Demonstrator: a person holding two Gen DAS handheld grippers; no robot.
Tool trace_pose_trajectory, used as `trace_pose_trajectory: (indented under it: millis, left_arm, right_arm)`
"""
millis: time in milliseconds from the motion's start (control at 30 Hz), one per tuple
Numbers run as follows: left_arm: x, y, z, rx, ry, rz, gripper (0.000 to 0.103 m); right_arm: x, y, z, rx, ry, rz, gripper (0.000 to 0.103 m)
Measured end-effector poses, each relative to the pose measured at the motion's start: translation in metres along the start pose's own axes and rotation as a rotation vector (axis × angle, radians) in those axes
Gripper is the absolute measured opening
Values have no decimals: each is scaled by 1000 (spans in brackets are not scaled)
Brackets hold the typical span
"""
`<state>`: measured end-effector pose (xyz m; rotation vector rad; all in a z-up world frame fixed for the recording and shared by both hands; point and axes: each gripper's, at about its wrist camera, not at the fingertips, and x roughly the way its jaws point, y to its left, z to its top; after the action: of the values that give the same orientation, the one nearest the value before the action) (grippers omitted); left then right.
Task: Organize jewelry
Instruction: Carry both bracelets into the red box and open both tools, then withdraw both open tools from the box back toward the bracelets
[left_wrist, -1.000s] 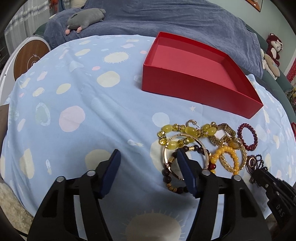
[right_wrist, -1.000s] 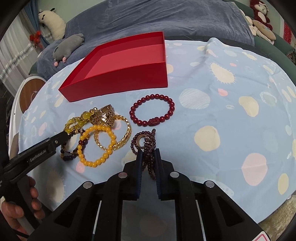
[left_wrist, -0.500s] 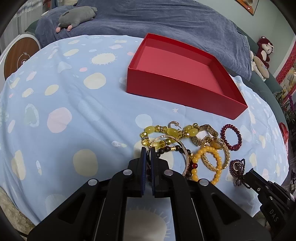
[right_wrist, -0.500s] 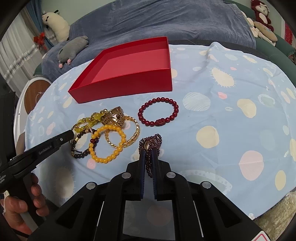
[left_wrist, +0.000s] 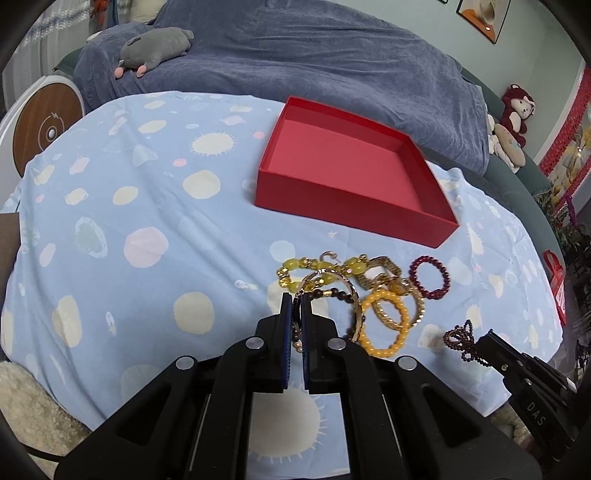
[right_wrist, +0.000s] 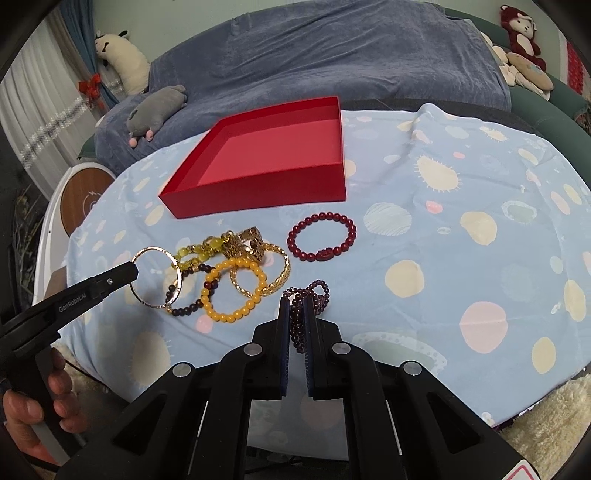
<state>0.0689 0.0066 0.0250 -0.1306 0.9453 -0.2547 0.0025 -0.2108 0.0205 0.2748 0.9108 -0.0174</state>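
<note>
Snag risk first, left wrist view: left gripper (left_wrist: 295, 299) has its fingers clenched on the thin gold bangle (left_wrist: 334, 291), w/ a dark bead bracelet (left_wrist: 332, 292) crossing the hoop right at the tips. My guess: lifting could drag that strand or the yellow-green bead bracelet (left_wrist: 317, 266) along, or the bangle could slip, since the pinch is on a narrow rim. Red box (left_wrist: 351, 177) sits beyond the pile on the desk (left_wrist: 147, 221), nothing in it yet.

Right wrist view: right gripper (right_wrist: 296, 306) fingers are pinched on the purple multi-loop bead strand (right_wrist: 308, 291); loops hang loose, so one may catch on the box wall at drop-off.

Count, this view: 1 box, 2 grippers. Jewelry approx 8 pcs: 1 gold bangle, 1 dark bead, 1 yellow-green bead, 1 orange bead bracelet (right_wrist: 236, 290), 1 gold chain bracelet (right_wrist: 275, 275), 1 gold link/watch-type pc (right_wrist: 247, 242), 1 red bead bracelet (right_wrist: 322, 236), 1 purple strand. Pile overlaps, so count is approx.
</note>
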Motion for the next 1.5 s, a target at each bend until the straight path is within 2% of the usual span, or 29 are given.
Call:
trace_pose_trajectory:
  millis: [200,367,600,800,900,1133,1200,1233,1267,1300,1333,1367,1400,1500]
  left_arm:
    - [-17,-10,23,13,-28,-30,4]
    - [-15,-19,66,29,-59,-45,4]
    - [25,-31,154,57,-101,-40,5]
    - [93,-39,218,75,-62,-22,5]
    - [124,-40,236,69,-36,-9,5]
    - [174,-39,244,80,22,31,5]
    - [182,-37,244,77,31,32,6]
    - [184,-36,244,76,25,43,6]
    - [183,-34,243,74,16,51,11]
    - [182,-33,242,71,10,56,29]
    - [181,-31,241,65,3,66,42]
    - [174,-28,239,53,-17,82,61]
    - [169,-26,238,42,-40,89,67]
    - [148,-19,228,30,-74,78,68]
  right_arm:
    - [-15,-3,24,14,-43,23,7]
    - [-17,2,76,-22,-108,56,7]
    - [29,7,172,-38,-149,105,7]
    - [91,9,234,-24,-124,95,7]
    - [122,6,250,-19,-93,73,7]
    - [176,-2,261,-23,-7,26,7]
    - [184,-5,263,-16,17,14,9]
    - [186,-7,262,-15,13,3,14]
    - [184,-7,262,-18,6,-6,17]
    - [182,-8,262,-18,-2,-15,27]
    - [176,-10,260,-14,-19,-24,39]
    - [170,-12,258,-9,-39,-23,42]
    - [165,-14,256,-2,-55,-21,46]
    - [140,-19,246,15,-91,-5,50]
